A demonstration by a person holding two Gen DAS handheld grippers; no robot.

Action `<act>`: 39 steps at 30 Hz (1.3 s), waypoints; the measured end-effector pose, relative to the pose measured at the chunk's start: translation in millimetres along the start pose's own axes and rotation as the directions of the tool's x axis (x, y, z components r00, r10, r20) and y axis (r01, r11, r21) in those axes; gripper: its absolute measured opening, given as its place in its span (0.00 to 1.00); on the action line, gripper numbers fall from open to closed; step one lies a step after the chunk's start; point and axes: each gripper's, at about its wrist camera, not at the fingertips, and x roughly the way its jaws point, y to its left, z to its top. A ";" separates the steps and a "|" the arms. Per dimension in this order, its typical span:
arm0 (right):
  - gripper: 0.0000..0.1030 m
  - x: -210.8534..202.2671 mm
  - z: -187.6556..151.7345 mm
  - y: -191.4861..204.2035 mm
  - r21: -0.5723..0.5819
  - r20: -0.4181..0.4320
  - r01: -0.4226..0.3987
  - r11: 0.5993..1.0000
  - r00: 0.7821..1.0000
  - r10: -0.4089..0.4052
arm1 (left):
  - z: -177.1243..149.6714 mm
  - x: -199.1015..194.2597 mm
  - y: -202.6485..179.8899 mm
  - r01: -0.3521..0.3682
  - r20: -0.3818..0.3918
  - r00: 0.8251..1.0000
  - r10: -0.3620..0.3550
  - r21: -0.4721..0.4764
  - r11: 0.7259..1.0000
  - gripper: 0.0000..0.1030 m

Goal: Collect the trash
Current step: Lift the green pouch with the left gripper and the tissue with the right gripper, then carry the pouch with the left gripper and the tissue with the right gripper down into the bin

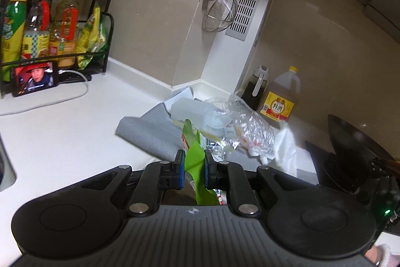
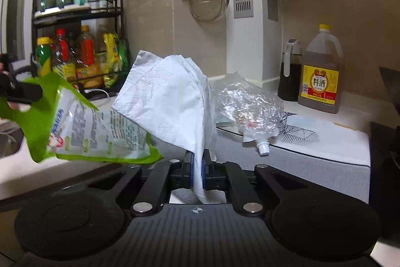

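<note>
I am holding a green wrapper (image 1: 193,162) with the left gripper (image 1: 194,168), its two blue-padded fingers pressed onto the wrapper's green edge above the white counter (image 1: 75,121). In the right wrist view the same wrapper (image 2: 95,131) is hanging at the left, its white printed face turned toward the camera, with the left gripper showing only as a dark shape at the far left edge.

I am pinching a white paper towel (image 2: 170,101) with the right gripper (image 2: 198,167); the sheet is rising from between the closed fingers and fanning out up and to the left, its lower corner overlapping the wrapper.

A crumpled clear plastic pouch (image 2: 247,104) with a white spout is lying on the grey mat (image 2: 300,172) to the right of the towel, near the far corner of the counter. In the left wrist view that pouch (image 1: 250,126) is sitting among other clear and white scraps on the mat (image 1: 147,134); I cannot make out exactly what those scraps are.

A jug of cooking wine (image 2: 321,74) and a dark oil dispenser (image 2: 290,74) are standing at the far right against the wall. A rack of bottles (image 1: 60,24) is standing at the far left, with a phone (image 1: 35,78) propped in front of it, and a wire strainer (image 1: 220,14) is hanging on the wall.
</note>
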 end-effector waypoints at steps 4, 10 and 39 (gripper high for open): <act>0.06 -25.8 -8.5 13.1 -0.004 0.008 -0.054 0.999 0.999 0.054 | -19.6 -16.3 5.4 -0.041 -0.022 0.999 0.042 0.033 0.999 0.15; 0.06 -49.4 -27.7 37.2 -0.032 -0.025 -0.121 0.992 0.992 0.120 | -55.8 -30.8 16.9 -0.099 -0.074 0.992 0.103 0.051 0.994 0.15; 0.06 -37.4 -86.4 72.0 -0.052 -0.244 -0.136 0.989 0.962 0.119 | -114.1 -30.2 20.5 -0.030 -0.199 0.979 0.036 0.035 0.999 0.15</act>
